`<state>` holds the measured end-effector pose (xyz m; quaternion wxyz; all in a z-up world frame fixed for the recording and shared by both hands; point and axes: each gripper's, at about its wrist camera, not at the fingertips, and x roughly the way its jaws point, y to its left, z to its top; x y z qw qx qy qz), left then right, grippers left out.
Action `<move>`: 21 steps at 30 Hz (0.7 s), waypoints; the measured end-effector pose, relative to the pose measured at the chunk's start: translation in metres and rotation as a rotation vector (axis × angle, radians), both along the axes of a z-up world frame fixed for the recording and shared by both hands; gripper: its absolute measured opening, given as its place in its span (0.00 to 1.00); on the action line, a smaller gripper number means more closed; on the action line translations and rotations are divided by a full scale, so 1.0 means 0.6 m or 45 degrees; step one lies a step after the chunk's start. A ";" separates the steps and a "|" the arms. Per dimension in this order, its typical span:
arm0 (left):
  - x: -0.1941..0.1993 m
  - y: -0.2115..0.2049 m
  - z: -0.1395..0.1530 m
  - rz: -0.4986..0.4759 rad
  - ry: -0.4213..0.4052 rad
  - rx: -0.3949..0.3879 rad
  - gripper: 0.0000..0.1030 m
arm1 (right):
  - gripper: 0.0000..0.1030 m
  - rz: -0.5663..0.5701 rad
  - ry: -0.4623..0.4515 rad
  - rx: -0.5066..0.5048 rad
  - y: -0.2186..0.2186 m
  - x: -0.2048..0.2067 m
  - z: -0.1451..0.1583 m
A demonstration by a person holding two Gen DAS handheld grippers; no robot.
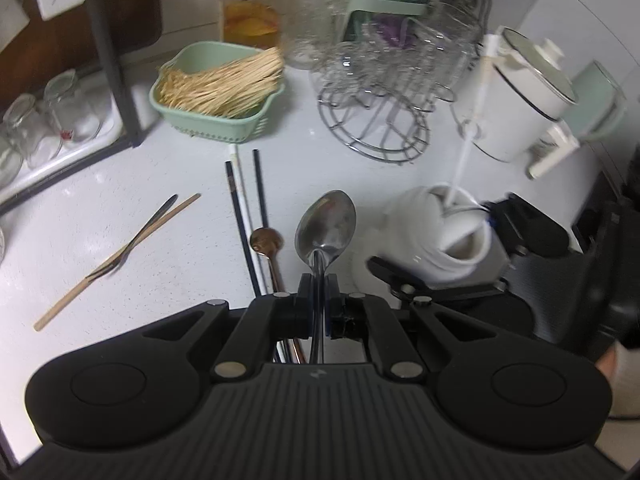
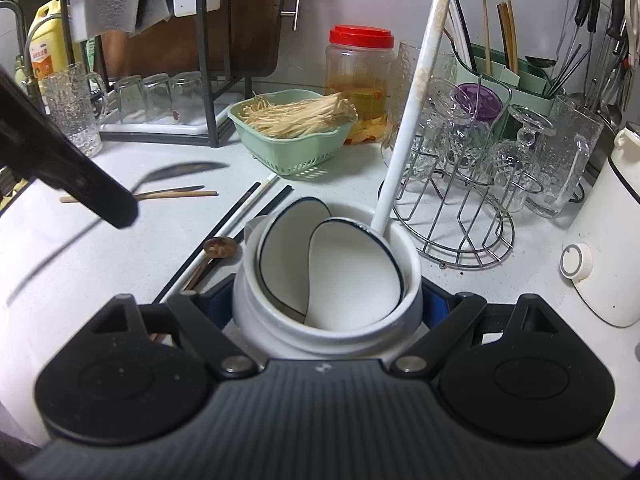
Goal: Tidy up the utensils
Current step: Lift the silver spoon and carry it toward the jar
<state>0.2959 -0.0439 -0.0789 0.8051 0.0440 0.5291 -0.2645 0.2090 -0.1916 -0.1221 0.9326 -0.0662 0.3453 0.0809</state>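
My left gripper [image 1: 319,294] is shut on the handle of a steel spoon [image 1: 326,226], held above the white counter with its bowl pointing away. My right gripper [image 2: 326,300] is shut on a white ceramic jar [image 2: 280,320], tilted toward the camera. Inside the jar are two white dark-rimmed spoons [image 2: 356,276] and a leaning white chopstick [image 2: 416,100]. In the left wrist view the jar [image 1: 420,236] sits right of the steel spoon. On the counter lie black chopsticks [image 1: 240,216], a white chopstick [image 1: 240,176], a small bronze spoon [image 1: 266,242], and a wooden chopstick crossed with a dark fork [image 1: 120,256].
A green basket of pale thin sticks [image 1: 220,84] and a red-lidded jar [image 1: 252,4] stand at the back. A wire rack of glasses [image 1: 384,112] and a white electric pot [image 1: 528,96] are at the right. A dish rack with glasses [image 1: 48,120] is at the left.
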 end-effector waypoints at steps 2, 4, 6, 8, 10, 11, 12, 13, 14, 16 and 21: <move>-0.006 0.000 0.014 -0.028 0.012 0.009 0.05 | 0.89 0.011 -0.003 0.000 0.000 0.001 -0.001; -0.012 0.000 0.027 -0.052 0.031 0.009 0.05 | 0.89 0.021 -0.007 -0.002 -0.001 0.001 -0.001; -0.014 -0.001 0.041 -0.068 0.059 -0.001 0.05 | 0.89 0.029 -0.009 -0.003 -0.001 0.002 -0.001; -0.013 -0.005 0.054 -0.088 0.094 -0.015 0.05 | 0.89 0.039 -0.011 -0.003 -0.001 0.001 -0.002; -0.011 -0.015 0.069 -0.127 0.125 -0.024 0.05 | 0.89 0.046 -0.014 -0.003 -0.001 0.001 -0.002; -0.011 -0.021 0.077 -0.154 0.137 -0.026 0.05 | 0.89 0.048 -0.014 -0.002 -0.001 0.001 -0.001; -0.010 -0.027 0.084 -0.180 0.154 -0.026 0.05 | 0.89 0.050 -0.016 -0.002 -0.002 0.001 -0.002; -0.006 -0.034 0.090 -0.205 0.174 -0.026 0.05 | 0.89 0.053 -0.018 -0.002 -0.002 0.001 -0.002; -0.003 -0.042 0.095 -0.228 0.196 -0.022 0.05 | 0.89 0.056 -0.020 -0.002 -0.002 0.001 -0.002; 0.003 -0.059 0.102 -0.292 0.226 0.004 0.05 | 0.89 0.065 -0.024 0.000 -0.003 0.001 -0.002; 0.025 -0.103 0.111 -0.442 0.286 0.100 0.05 | 0.89 0.086 -0.028 -0.003 -0.003 0.001 -0.002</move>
